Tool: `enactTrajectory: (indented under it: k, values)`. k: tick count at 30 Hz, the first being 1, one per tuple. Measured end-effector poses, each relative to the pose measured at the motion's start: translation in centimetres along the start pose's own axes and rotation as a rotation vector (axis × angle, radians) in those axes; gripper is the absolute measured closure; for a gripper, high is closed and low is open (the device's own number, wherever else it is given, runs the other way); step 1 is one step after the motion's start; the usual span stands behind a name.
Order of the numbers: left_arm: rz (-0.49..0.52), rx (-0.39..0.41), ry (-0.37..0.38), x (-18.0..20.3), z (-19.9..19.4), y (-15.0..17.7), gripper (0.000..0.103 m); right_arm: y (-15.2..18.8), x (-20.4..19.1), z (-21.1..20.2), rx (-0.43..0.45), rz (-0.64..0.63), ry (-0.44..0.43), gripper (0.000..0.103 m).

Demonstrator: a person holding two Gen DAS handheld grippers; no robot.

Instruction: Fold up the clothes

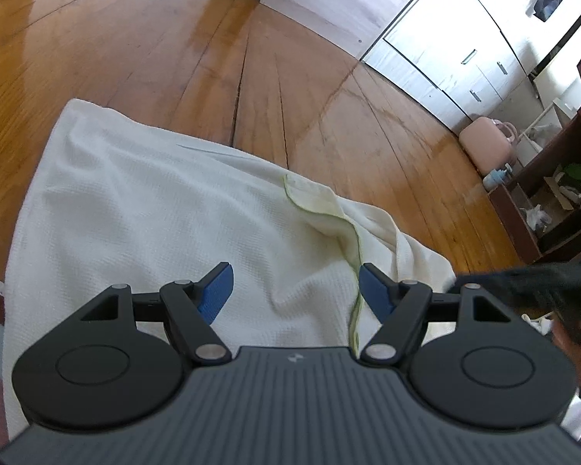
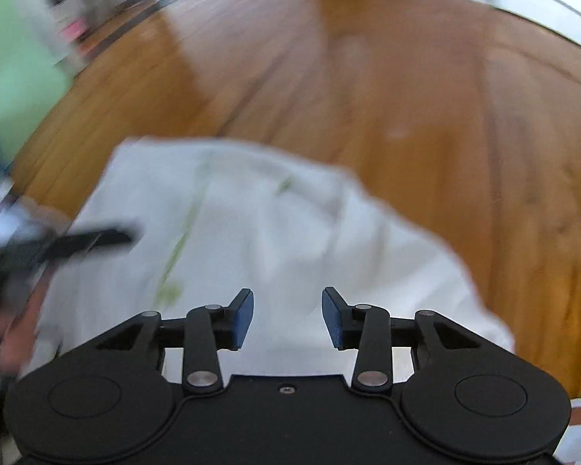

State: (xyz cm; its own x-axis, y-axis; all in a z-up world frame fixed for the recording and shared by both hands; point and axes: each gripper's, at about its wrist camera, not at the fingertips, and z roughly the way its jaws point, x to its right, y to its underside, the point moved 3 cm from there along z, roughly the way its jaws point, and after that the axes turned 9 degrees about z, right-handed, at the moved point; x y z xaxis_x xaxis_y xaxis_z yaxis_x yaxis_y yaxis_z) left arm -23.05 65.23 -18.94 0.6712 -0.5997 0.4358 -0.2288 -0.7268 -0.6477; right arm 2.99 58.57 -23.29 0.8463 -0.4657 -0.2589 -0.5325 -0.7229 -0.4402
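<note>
White waffle-weave garment (image 1: 143, 209) lies spread and rumpled on the wooden floor (image 1: 174, 38), a green-trimmed edge (image 1: 352, 248) curling across it. From the left wrist I judge it light, limp and easy to bunch; that trimmed hem or a corner looks the surest hold. My left hand-held gripper (image 1: 295, 290) hovers low over the cloth, pads apart, gripping nothing. From the right wrist, blurred, the same garment (image 2: 275, 232) lies ahead; my right hand-held gripper (image 2: 287, 318) angles down over it, fingers likewise apart and empty.
</note>
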Motion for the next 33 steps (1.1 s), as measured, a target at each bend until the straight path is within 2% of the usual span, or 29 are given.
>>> enactTrajectory:
  k: [2, 5, 7, 8, 10, 11, 12, 13, 15, 26, 33]
  values:
    - [-0.008, -0.003, -0.001, -0.2, 0.0, 0.0, 0.032, -1.3, 0.7, 1.5, 0.005, 0.036, 0.045, 0.059]
    - [-0.013, -0.017, -0.011, -0.7, 0.4, 0.2, 0.032, -0.9, 0.5, 4.4, -0.060, 0.078, 0.102, 0.059]
    - [-0.016, -0.023, -0.019, -1.0, 0.5, 0.4, 0.032, -0.3, -0.5, 6.1, -0.087, 0.071, 0.203, 0.059]
    - [-0.018, -0.025, -0.021, -1.1, 0.6, 0.4, 0.032, -0.1, -0.7, 6.3, -0.070, 0.068, 0.243, 0.055]
    - [-0.020, -0.029, -0.025, -1.3, 0.7, 0.4, 0.032, 0.0, -0.9, 6.4, -0.051, 0.066, 0.285, 0.056]
    - [-0.019, -0.032, -0.028, -1.3, 0.8, 0.4, 0.032, 0.0, -1.0, 6.3, -0.050, 0.065, 0.291, 0.067]
    - [-0.019, -0.035, -0.030, -1.4, 0.9, 0.5, 0.032, 0.0, -1.0, 6.3, -0.055, 0.050, 0.299, 0.094]
    - [-0.019, -0.038, -0.033, -1.5, 0.9, 0.5, 0.032, -0.1, -1.0, 6.3, -0.066, 0.022, 0.315, 0.100]
    - [-0.018, -0.043, -0.037, -1.6, 1.0, 0.5, 0.032, -0.5, -0.6, 6.0, -0.053, -0.006, 0.341, 0.100]
    - [-0.019, -0.035, -0.049, -1.9, 0.6, 0.5, 0.032, -5.8, 4.8, -0.9, 0.223, 0.124, 0.329, 0.100]
    - [-0.002, -0.031, -0.064, -2.1, 0.4, 0.5, 0.032, -9.8, 4.6, 0.0, 0.243, 0.051, 0.399, 0.100]
